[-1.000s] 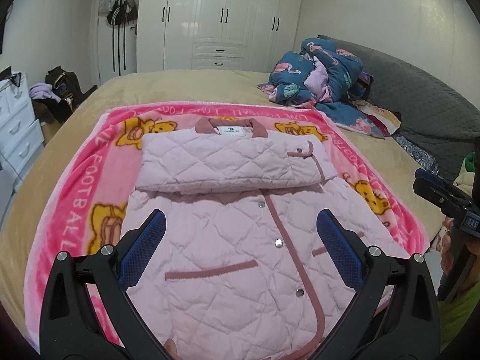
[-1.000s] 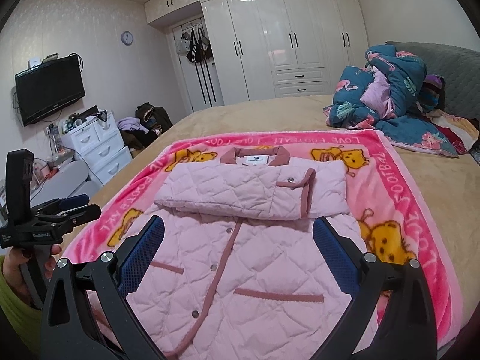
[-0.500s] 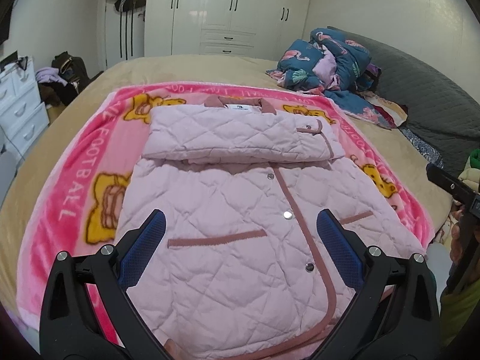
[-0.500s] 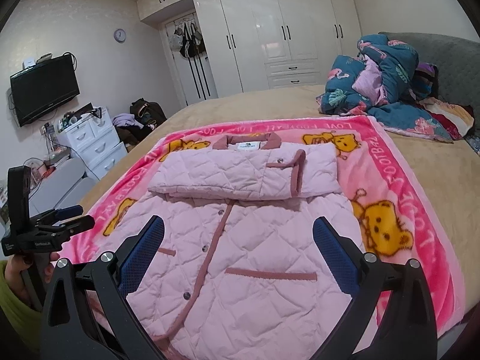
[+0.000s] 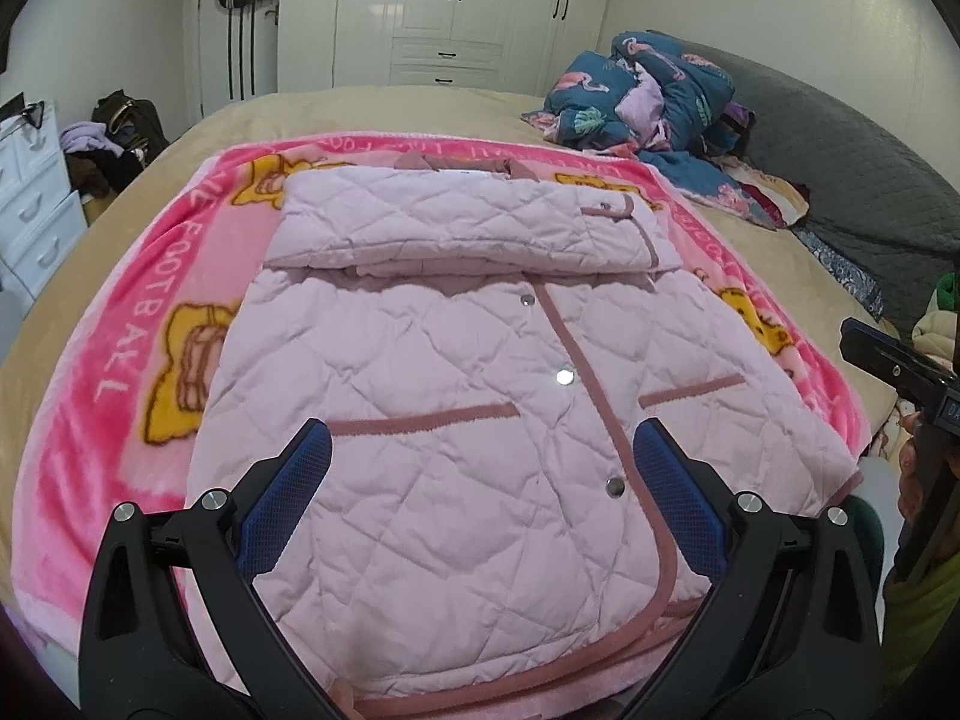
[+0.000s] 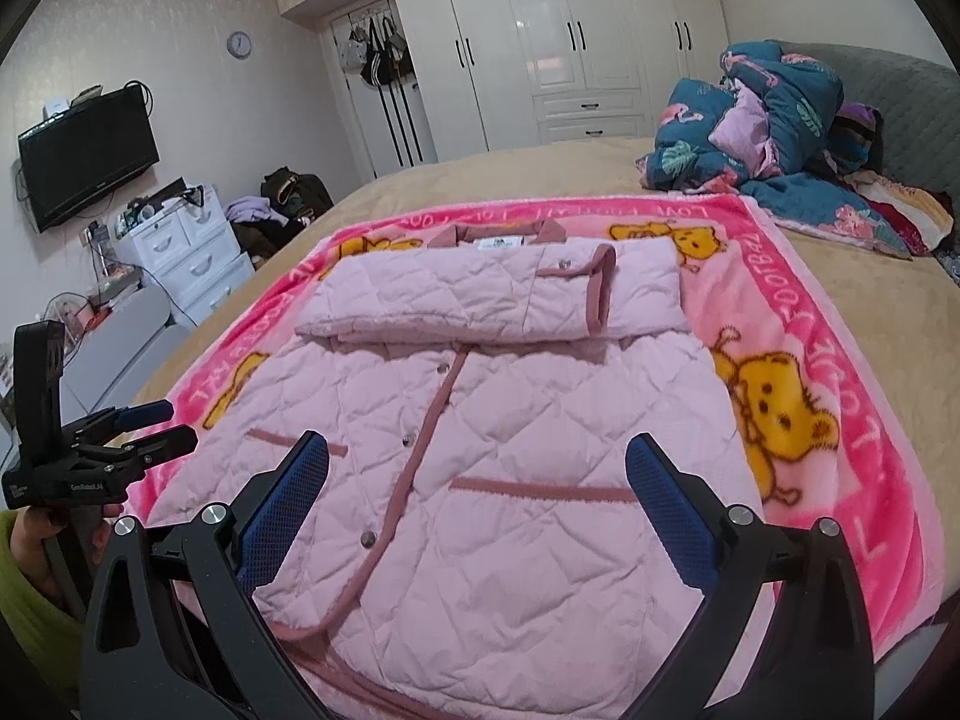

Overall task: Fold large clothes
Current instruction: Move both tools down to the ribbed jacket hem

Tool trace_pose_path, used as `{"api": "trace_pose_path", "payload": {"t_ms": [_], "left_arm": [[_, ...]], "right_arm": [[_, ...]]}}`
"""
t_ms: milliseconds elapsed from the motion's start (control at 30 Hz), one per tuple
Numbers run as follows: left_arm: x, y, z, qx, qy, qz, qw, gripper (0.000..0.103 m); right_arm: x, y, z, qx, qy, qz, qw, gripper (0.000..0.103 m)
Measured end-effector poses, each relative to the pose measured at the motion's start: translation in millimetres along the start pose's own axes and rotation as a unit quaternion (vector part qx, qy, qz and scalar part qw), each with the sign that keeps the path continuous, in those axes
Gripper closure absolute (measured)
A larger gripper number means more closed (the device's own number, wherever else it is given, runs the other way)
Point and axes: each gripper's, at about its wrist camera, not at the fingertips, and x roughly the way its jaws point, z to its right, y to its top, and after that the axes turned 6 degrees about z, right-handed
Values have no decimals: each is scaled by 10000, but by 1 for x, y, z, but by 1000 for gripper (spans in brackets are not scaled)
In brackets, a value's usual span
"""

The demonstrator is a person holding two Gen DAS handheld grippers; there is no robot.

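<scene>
The puffy pink quilted jacket [image 5: 456, 372] lies flat on the pink bear blanket [image 6: 798, 372], sleeves already folded across the top. The bottom still needs folding up. The left gripper [image 5: 480, 504] and right gripper [image 6: 480, 498] hang over its hem, jaws wide and holding nothing.

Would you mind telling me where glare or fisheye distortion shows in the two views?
Left wrist view: the snaps on the jacket glint, and the bed edge bows. Right wrist view: the wardrobe doors carry bright glare and lean, and the blanket border curves; dark corners in both.

white wardrobe [image 6: 576, 48], wall tv [image 6: 87, 153]
</scene>
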Motion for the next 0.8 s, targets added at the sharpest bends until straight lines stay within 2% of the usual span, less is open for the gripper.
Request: {"api": "trace_pose_path", "payload": {"t_ms": [467,800], "left_arm": [[13,-24,7,54,-95,-238,9997,8],[20,-42,0,147,123,-437,9989,8]], "right_arm": [[16,-48,2,-133,-3,-629,9979,4],[10,-68,26,-15,-343,-784,9963,4]]}}
